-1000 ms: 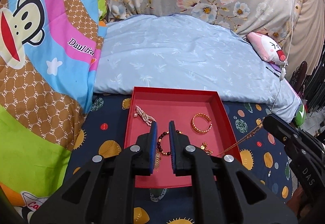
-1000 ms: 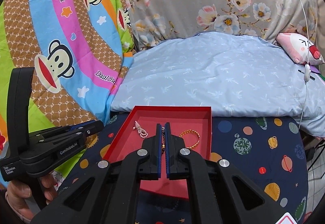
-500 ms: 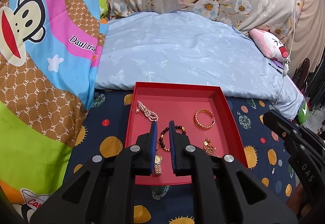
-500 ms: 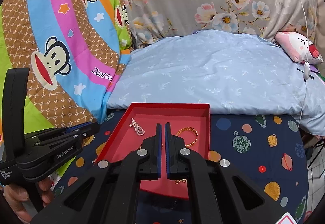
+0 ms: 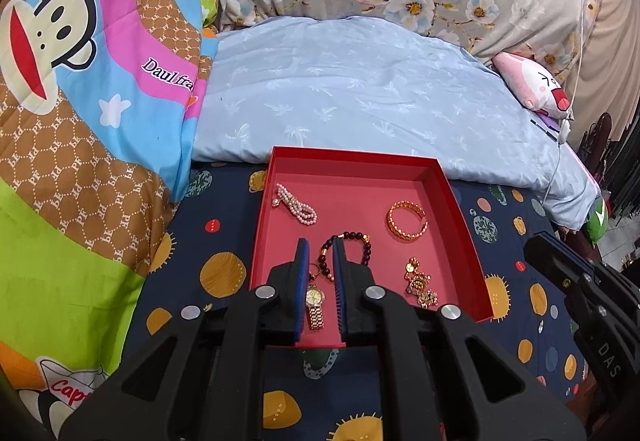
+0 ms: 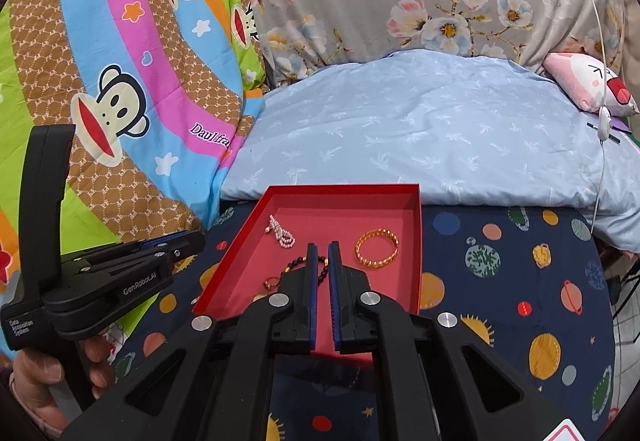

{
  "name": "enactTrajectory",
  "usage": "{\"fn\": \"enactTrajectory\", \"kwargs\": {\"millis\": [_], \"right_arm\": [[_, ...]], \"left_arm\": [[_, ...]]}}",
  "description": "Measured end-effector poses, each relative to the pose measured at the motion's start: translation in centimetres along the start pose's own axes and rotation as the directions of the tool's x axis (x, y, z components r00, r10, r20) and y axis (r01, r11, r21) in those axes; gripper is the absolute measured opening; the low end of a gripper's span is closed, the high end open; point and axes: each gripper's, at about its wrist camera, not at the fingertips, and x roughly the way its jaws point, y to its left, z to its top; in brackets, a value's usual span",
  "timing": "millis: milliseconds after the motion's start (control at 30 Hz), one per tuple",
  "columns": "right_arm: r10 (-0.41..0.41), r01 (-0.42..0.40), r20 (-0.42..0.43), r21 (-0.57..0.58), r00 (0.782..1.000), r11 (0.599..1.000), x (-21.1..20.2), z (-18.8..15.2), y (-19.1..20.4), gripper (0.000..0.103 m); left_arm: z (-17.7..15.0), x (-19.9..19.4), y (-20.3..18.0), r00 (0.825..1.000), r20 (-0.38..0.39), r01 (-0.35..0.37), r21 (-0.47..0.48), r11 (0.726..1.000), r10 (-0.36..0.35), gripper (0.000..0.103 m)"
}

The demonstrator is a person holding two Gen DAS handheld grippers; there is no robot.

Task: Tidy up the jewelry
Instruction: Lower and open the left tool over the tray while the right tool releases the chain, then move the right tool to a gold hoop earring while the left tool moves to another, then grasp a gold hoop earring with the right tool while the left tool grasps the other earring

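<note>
A red tray [image 5: 352,153] [image 6: 340,189] lies on a navy planet-print sheet. In it are a pearl bracelet [image 5: 296,205] [image 6: 282,235], a gold bangle [image 5: 390,221] [image 6: 378,231], a dark bead bracelet [image 5: 366,245], a heap of gold chain [image 5: 418,281] and a gold watch [image 5: 315,299]. My left gripper [image 5: 320,243] [image 6: 196,239] hovers at the tray's near left. Its jaws stand a small way apart and empty, and the watch shows through the gap, lying on the tray. My right gripper [image 6: 323,247] [image 5: 536,245] hangs over the tray's near edge with only a slit between its pads, holding nothing.
A light blue quilt [image 5: 360,93] rises right behind the tray. A monkey-print blanket [image 5: 100,101] banks up on the left and floral pillows at the back. A pink plush [image 5: 536,89] and a white cable [image 6: 604,121] lie at the right. A person's hand [image 6: 40,373] grips the left tool.
The gold chain that stretched from the tray to my right gripper now lies heaped in the tray. The right pads have parted to a slit. Both grippers have barely shifted.
</note>
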Motion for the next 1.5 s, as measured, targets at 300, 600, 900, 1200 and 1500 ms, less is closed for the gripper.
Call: {"fn": "enactTrajectory", "kwargs": {"millis": [300, 600, 900, 1200, 1500], "right_arm": [[0.016, -0.013, -0.070, 0.039, 0.997, 0.999, -2.8, -5.5, -0.1, 0.009], [0.014, -0.007, -0.216, 0.034, 0.976, 0.999, -3.8, -13.4, 0.3, 0.020], [0.018, -0.017, -0.293, 0.008, 0.956, 1.000, -2.5, -17.8, 1.6, 0.033], [0.001, -0.007, -0.328, -0.015, 0.945, 1.000, -0.4, -18.7, 2.2, 0.033], [-0.040, 0.023, -0.322, -0.057, 0.946, 0.998, 0.4, -18.6, 2.4, 0.017]], "left_arm": [[-3.9, -1.2, 0.3, 0.999, -0.043, 0.014, -0.006, 1.000, -0.015, 0.013], [-9.8, -2.2, 0.9, 0.993, -0.114, 0.010, -0.032, 0.999, -0.014, 0.028], [-14.8, -2.0, 2.4, 0.978, -0.208, -0.015, -0.062, 0.998, 0.002, 0.040], [-16.8, -1.3, 2.3, 0.967, -0.257, -0.017, -0.064, 0.998, 0.000, 0.043], [-17.1, -0.4, 0.9, 0.961, -0.277, 0.005, -0.042, 0.999, -0.016, 0.043]]}}
